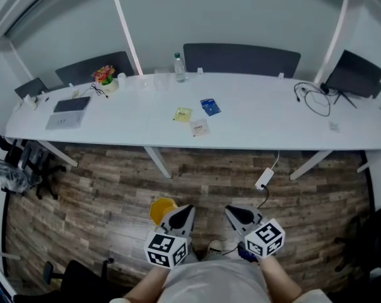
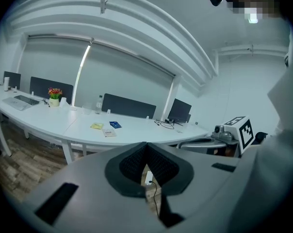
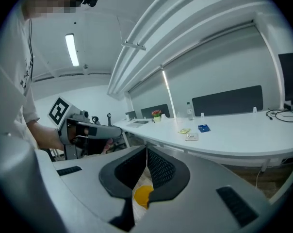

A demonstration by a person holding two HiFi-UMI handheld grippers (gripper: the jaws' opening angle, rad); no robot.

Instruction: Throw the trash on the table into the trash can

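Observation:
Three pieces of trash lie mid-table on the long white table: a yellow wrapper, a blue packet and a pale wrapper. They also show far off in the left gripper view, with the yellow wrapper leftmost, and in the right gripper view, with the blue packet rightmost. A yellow trash can stands on the floor, partly hidden behind my left gripper. Both grippers are held low, well short of the table. The left gripper is shut and empty. The right gripper is shut and empty too.
On the table stand a water bottle, a flower pot, a laptop, a monitor and loose cables. A white power adapter lies on the wooden floor. Chairs crowd the left side.

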